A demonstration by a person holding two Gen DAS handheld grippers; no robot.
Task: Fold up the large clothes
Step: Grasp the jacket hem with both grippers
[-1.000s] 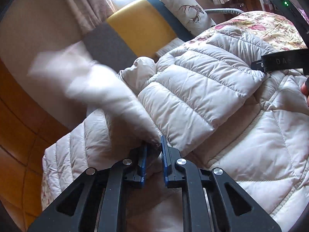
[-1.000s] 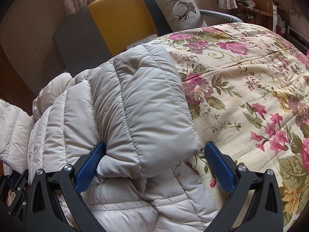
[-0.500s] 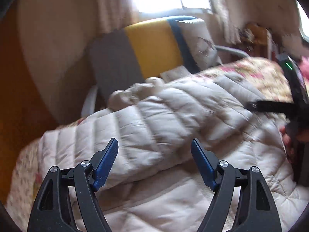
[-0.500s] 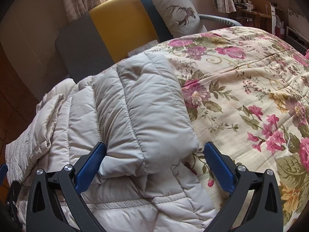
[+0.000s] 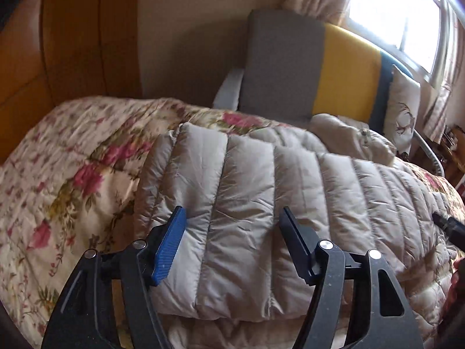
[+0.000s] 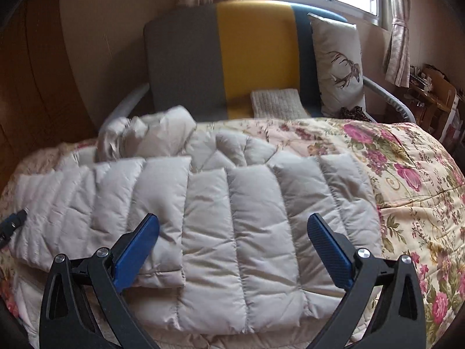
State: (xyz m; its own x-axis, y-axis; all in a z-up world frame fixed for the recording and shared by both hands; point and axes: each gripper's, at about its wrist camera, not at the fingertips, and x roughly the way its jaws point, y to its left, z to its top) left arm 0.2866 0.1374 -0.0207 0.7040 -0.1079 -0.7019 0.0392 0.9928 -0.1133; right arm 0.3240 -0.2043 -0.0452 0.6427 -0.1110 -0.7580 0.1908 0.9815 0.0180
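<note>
A pale beige quilted puffer coat (image 5: 261, 209) lies on the floral bed, both sleeves folded across its body. In the right wrist view the coat (image 6: 247, 226) fills the middle, with the two sleeve ends meeting near its centre and the hood (image 6: 151, 131) bunched at the far left. My left gripper (image 5: 232, 224) is open and empty just above the left sleeve. My right gripper (image 6: 232, 229) is open and empty above the right sleeve. The tip of the right gripper shows at the right edge of the left wrist view (image 5: 447, 226).
The floral quilt (image 6: 407, 174) covers the bed on both sides of the coat. Behind the bed stands a grey, yellow and blue chair (image 6: 221, 58) with a deer-print pillow (image 6: 340, 67) and a knitted item (image 6: 276, 103). A wooden wardrobe (image 5: 58, 43) is at the left.
My left gripper let go of the left sleeve, which now lies folded across the coat, and opened. Both grippers drew back and rose, so more of the coat shows.
</note>
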